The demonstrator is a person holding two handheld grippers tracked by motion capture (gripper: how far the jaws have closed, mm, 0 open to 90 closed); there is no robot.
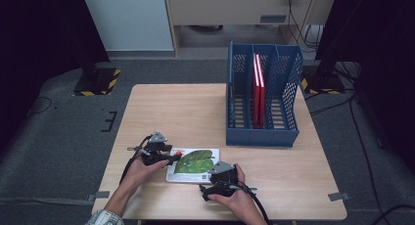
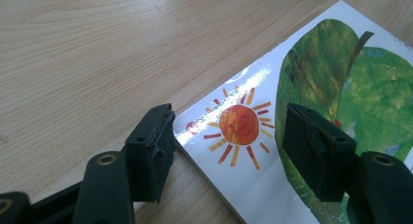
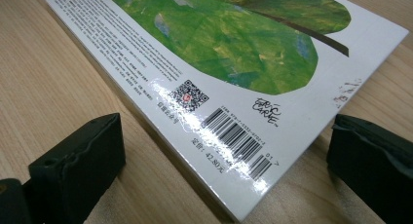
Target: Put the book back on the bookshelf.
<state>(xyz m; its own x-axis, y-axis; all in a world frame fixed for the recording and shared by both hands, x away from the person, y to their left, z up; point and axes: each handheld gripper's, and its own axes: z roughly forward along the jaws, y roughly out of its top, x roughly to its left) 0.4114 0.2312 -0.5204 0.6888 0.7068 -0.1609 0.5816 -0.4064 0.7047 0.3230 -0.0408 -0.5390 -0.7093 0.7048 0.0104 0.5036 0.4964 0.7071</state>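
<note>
On the desk (image 1: 205,107) near its front edge lies the picture book (image 1: 193,164), flat. Left hand-held gripper (image 2: 221,136) straddles its sun corner, half-wide, not pinching; right hand-held gripper (image 3: 219,160) gapes wide around the barcode corner. Closing crookedly could make the glossy cover slip away.

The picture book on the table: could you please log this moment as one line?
picture book: flat on table | left gripper: open at sun corner | right gripper: open at barcode corner | blue rack: holds red books
</note>
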